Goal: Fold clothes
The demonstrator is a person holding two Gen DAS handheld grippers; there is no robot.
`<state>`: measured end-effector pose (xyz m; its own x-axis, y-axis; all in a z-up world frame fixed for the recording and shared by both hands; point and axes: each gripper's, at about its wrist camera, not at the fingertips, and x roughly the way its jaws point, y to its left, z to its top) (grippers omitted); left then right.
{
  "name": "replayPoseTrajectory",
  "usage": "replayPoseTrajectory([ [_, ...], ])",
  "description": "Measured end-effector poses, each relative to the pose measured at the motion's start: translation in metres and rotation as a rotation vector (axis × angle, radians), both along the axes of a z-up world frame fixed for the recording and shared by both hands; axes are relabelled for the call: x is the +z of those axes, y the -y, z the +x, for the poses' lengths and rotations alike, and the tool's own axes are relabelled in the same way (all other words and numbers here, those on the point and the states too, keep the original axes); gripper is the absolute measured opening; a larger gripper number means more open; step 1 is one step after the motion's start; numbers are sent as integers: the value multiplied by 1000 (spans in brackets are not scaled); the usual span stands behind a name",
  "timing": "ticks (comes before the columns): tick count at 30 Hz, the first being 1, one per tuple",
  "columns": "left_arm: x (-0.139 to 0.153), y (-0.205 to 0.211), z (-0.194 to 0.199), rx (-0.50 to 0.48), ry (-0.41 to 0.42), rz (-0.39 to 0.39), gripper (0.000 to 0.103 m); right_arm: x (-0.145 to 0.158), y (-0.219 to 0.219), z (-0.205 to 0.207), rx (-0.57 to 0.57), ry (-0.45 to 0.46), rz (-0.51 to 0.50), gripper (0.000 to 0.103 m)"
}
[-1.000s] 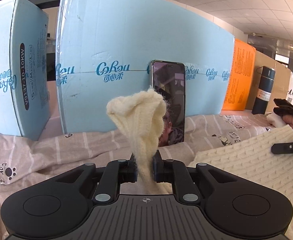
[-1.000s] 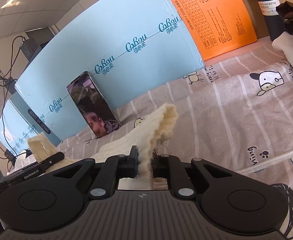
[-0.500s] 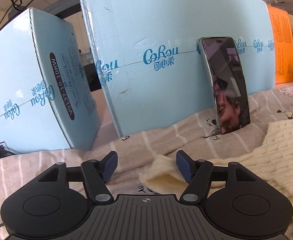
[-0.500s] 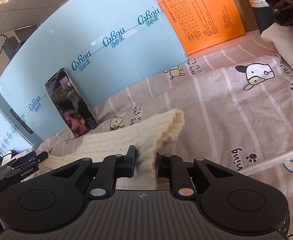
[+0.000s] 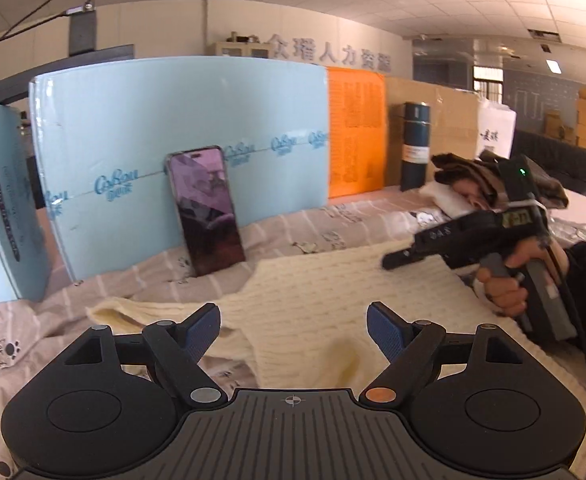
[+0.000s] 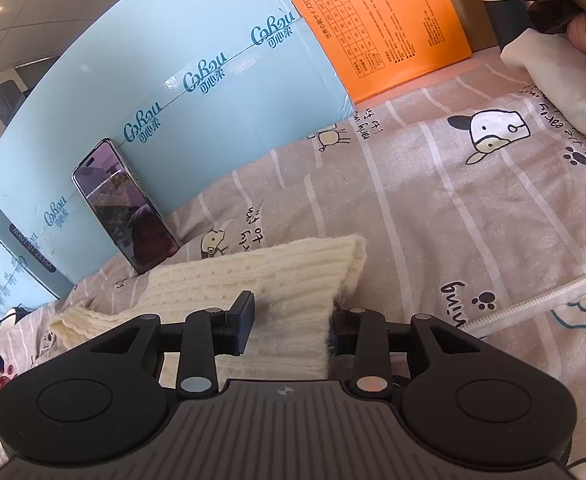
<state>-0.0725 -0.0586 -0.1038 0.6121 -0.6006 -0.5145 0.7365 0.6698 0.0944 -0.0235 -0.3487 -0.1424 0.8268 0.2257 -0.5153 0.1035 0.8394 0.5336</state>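
Lying flat on a cartoon-print bedsheet point(image 6: 473, 208), one cream knit sweater point(image 5: 333, 292) is flanked by two hand-held grippers. The left hand-held gripper point(image 5: 293, 326) is spread wide, holding nothing; the right hand-held gripper point(image 6: 291, 322) is parted around the sweater's edge. One phone point(image 5: 205, 208) is propped against blue cartons point(image 5: 153, 128) in an office.

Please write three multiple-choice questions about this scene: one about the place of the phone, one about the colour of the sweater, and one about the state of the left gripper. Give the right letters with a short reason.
1. Where does the smartphone stand?
A. flat on the bedsheet
B. leaning on the light blue carton
C. on top of the vacuum bottle

2. What colour is the knit sweater?
A. cream
B. dark green
C. red

3. How is the left gripper?
A. shut on the sweater
B. shut on nothing
C. open

Answers: 1 B, its back rests against the light blue carton. 2 A, the knit is pale cream in both views. 3 C, its blue pads stand wide apart above the sweater.
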Motion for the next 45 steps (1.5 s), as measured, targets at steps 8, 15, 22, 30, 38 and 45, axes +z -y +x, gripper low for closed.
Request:
replayPoseTrajectory([
  [8,-26,-3,-7,3,-5,97,18,-3,2,-1,-1,11,30,35],
  [15,1,-70,-24,200,52,-90,18,-3,3,-1,0,12,34,36],
  [22,-11,-118,-38,388,0,-147,25,-3,2,-2,-1,13,35,36],
  [30,-27,-153,-31,682,-35,-73,70,-3,2,-2,-3,14,39,36],
  [38,-18,-157,-23,703,-117,-173,81,-4,3,-2,0,14,45,38],
  [45,-21,-147,-5,672,-231,-205,61,-5,4,-3,2,13,51,40],
])
